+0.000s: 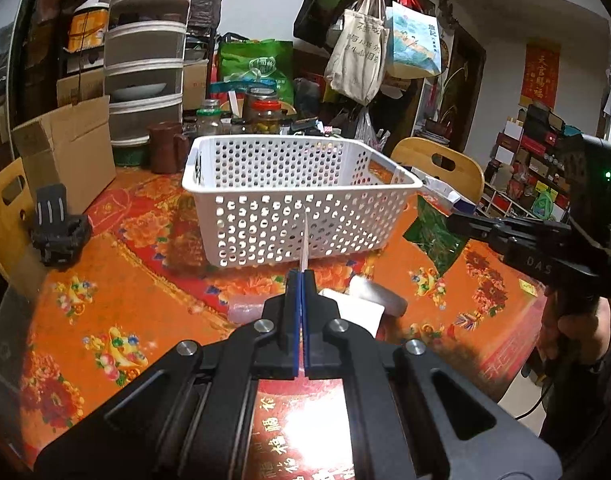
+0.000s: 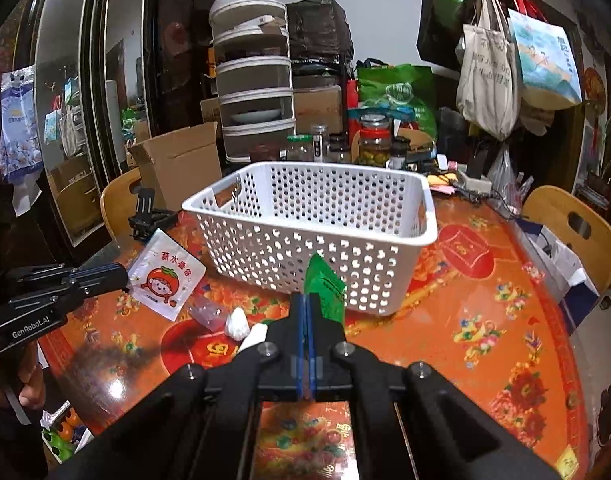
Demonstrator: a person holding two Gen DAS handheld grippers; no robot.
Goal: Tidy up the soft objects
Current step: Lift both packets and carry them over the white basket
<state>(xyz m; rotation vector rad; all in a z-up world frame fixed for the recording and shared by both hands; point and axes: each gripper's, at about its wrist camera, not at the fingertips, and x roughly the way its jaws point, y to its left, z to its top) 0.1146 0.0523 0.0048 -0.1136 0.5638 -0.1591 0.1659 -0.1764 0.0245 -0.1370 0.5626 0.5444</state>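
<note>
A white perforated basket [image 1: 305,196] [image 2: 317,232] stands in the middle of the orange table and looks empty. My left gripper [image 1: 302,280] is shut on a white packet with a strawberry cartoon [image 2: 167,280], seen edge-on in its own view [image 1: 304,248], held in front of the basket. My right gripper [image 2: 306,300] is shut on a green packet [image 2: 325,284] [image 1: 435,236], held above the table beside the basket. A white soft roll [image 1: 379,294], a crumpled white piece [image 2: 237,324] and a clear plastic bag [image 2: 209,314] lie on the table between the grippers.
A cardboard box [image 1: 69,152], a black clamp stand [image 1: 57,232], a tiered cover [image 1: 145,52] and jars [image 1: 265,114] crowd the table's far side. Wooden chairs [image 1: 441,164] [image 2: 573,228] stand around the table. Tote bags [image 1: 361,56] hang behind.
</note>
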